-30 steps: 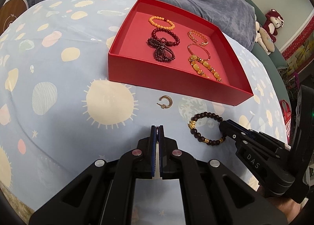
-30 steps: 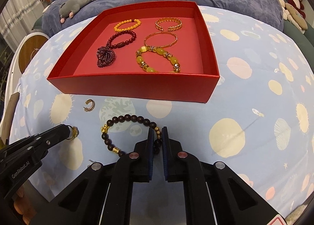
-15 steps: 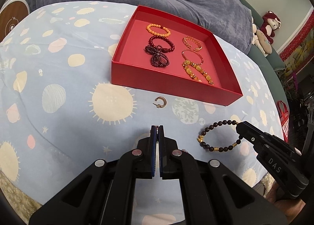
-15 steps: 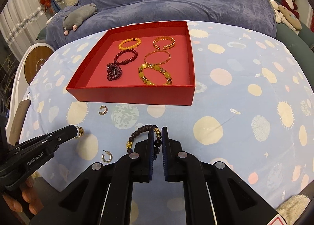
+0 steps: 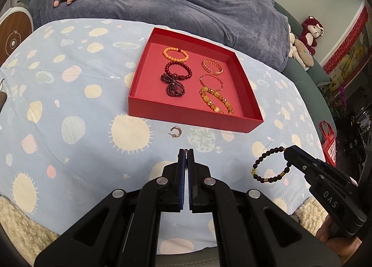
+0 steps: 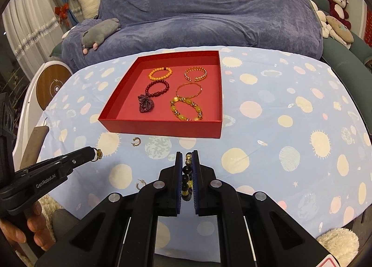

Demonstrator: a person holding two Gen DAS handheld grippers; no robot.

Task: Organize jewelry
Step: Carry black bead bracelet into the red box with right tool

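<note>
While left gripper [image 5: 185,150] hides its ring [image 6: 99,152], right view shows it.

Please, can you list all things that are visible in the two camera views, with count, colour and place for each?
Box: one, red, open, on the cloth.
Bracelets in the box: six; orange beads, dark red beads, dark red bundle, gold chain, thin gold bangle, yellow stones.
Dark bead bracelet: one, black with gold beads, hanging from the right gripper.
Gold ring: one, at the left gripper's tip.
Hoop earrings: two, gold; one near the box's front wall, one nearer the cloth's edge.
Cloth: one, light blue with planets.
Sofa cover: blue-purple, behind.
Plush toys: several, on the sofa.
Left gripper: black, shut.
Right gripper: black, shut on the dark bead bracelet.
</note>
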